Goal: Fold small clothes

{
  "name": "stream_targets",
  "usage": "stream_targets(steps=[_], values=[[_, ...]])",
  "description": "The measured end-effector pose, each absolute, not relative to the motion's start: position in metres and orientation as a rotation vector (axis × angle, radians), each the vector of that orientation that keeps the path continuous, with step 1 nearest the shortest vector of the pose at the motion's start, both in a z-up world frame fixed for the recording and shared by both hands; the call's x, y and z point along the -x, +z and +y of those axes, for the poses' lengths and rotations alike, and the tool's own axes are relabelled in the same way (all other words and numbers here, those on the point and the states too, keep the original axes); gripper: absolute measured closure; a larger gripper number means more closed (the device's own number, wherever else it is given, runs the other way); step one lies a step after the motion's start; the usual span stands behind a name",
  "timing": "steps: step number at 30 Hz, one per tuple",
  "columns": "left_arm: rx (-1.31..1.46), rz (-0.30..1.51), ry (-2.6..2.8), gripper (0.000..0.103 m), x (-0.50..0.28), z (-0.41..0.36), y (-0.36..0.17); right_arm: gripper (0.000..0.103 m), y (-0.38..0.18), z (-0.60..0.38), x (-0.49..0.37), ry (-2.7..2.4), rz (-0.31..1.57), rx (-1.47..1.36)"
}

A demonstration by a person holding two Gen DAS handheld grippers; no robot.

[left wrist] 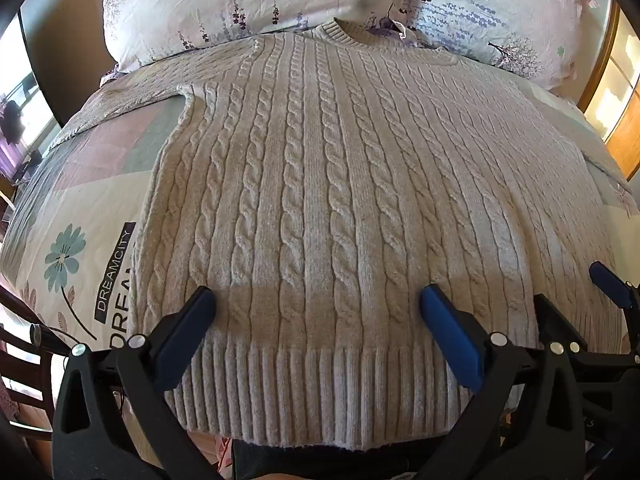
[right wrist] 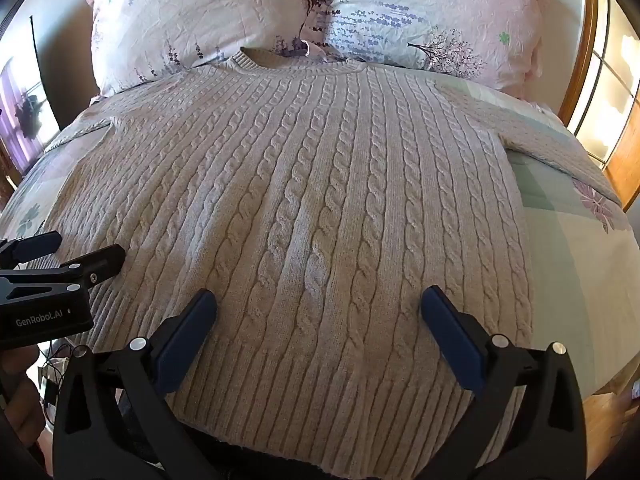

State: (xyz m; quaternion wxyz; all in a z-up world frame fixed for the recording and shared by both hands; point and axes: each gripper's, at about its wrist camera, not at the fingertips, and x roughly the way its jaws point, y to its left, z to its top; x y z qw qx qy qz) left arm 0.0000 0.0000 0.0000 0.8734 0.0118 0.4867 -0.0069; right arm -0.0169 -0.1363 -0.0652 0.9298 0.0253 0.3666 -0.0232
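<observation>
Lying flat on the bed [left wrist: 100, 208], the sweater [left wrist: 320, 184] stretched hem-nearest; left gripper [left wrist: 318, 308] and right gripper [right wrist: 318, 308] hovered with jaws apart, empty. Thick knit probably risked single-layer pinches, skewing folds.

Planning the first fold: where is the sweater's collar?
In both views the collar lies at the sweater's far end, touching the two pillows.

The sweater [left wrist: 320, 184] is laid flat on the bed [left wrist: 92, 208], sleeves spread to both sides. Two pillows [right wrist: 200, 12] are set behind its collar. Both grippers [left wrist: 318, 312] [right wrist: 318, 312] are positioned side by side over its hem.
</observation>
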Motion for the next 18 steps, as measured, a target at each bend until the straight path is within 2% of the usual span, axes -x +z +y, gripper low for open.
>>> stream_targets(steps=[18], values=[[-0.025,1.014,-0.011,0.002,0.0006,0.0006,0.0000,0.001,-0.0648,-0.1364,0.0170,-0.047,0.750,-0.053]])
